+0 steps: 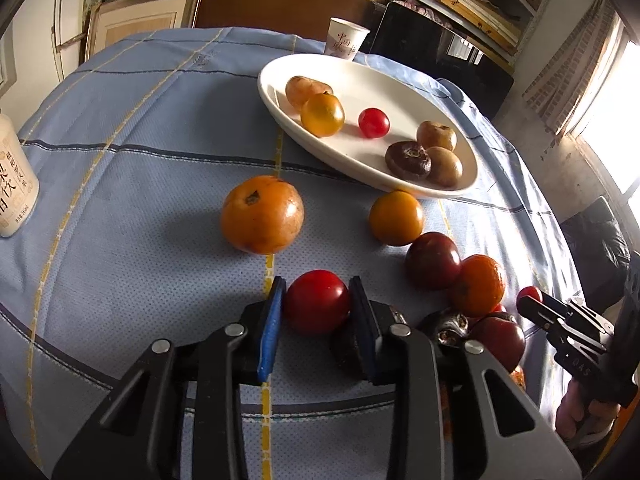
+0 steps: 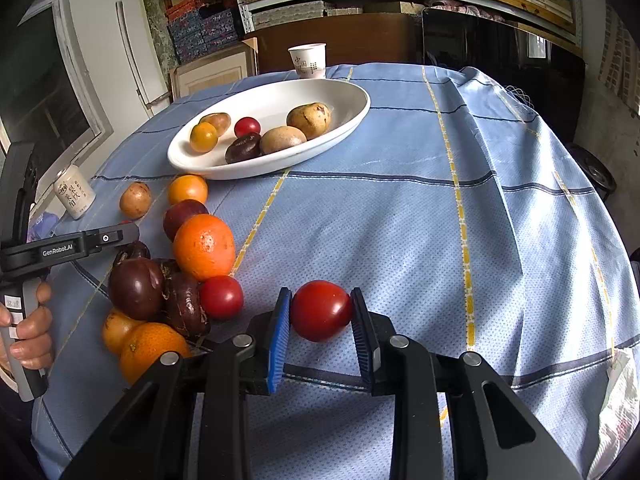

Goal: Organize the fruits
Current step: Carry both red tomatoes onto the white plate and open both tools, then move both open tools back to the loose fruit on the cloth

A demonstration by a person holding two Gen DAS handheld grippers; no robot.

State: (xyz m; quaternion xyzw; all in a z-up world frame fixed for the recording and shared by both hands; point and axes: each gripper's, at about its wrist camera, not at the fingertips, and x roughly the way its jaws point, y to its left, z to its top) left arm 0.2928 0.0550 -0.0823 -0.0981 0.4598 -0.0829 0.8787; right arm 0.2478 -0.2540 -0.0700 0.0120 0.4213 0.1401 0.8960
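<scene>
My left gripper point(image 1: 316, 300) is shut on a red tomato point(image 1: 317, 301) just above the blue cloth. My right gripper point(image 2: 321, 308) is shut on another red tomato point(image 2: 321, 310). A white oval plate point(image 1: 280, 112) at the back holds several fruits, including an orange one point(image 1: 322, 115) and a small red tomato point(image 1: 373, 122); the plate also shows in the right wrist view point(image 2: 348, 120). Loose fruits lie on the cloth: a large orange one point(image 1: 262, 214), a smaller orange one point(image 1: 396, 218), a dark red one point(image 1: 433, 260). A cluster with an orange point(image 2: 204, 247) lies left of my right gripper.
A paper cup point(image 1: 346, 42) stands behind the plate. A white can point(image 1: 14, 184) stands at the table's left edge, also in the right wrist view point(image 2: 74, 191). The blue checked cloth point(image 2: 400, 220) covers the round table. Shelves and boards stand behind.
</scene>
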